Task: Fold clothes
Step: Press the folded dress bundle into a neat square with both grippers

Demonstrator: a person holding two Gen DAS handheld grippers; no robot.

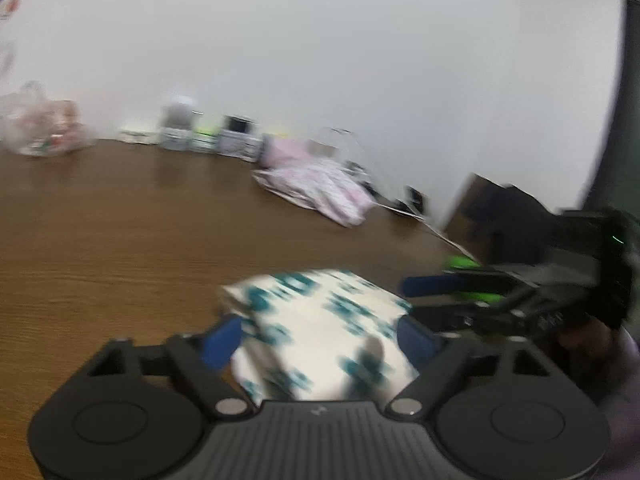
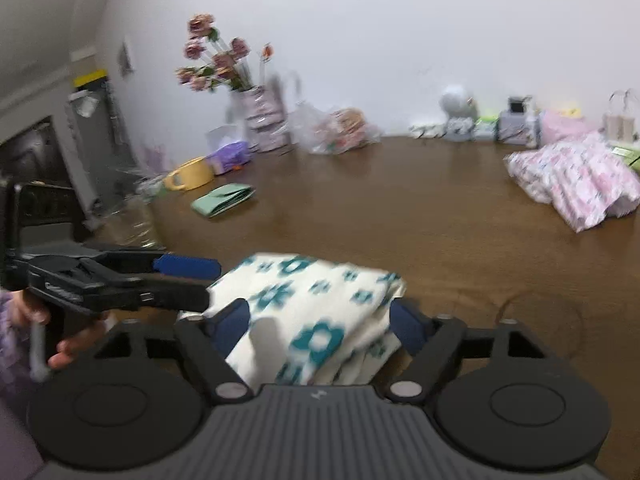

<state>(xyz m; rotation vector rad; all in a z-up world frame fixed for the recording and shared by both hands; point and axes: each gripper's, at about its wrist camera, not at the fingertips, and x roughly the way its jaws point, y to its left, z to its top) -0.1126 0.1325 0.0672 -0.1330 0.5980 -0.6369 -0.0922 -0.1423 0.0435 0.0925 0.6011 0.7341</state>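
No text, brand, number or sign can be read in either view. A small pale emblem (image 1: 319, 411) is seen on the ribbed grey housing of the left gripper, and the same emblem (image 2: 319, 395) is seen on the housing of the right gripper, but no letters can be made out in it. A red mark (image 1: 10, 5) is seen at the upper left edge of the white wall in the left wrist view; it is too blurred to be read. The small boxes (image 1: 238, 140) at the far edge of the bench carry print which is smeared by motion.
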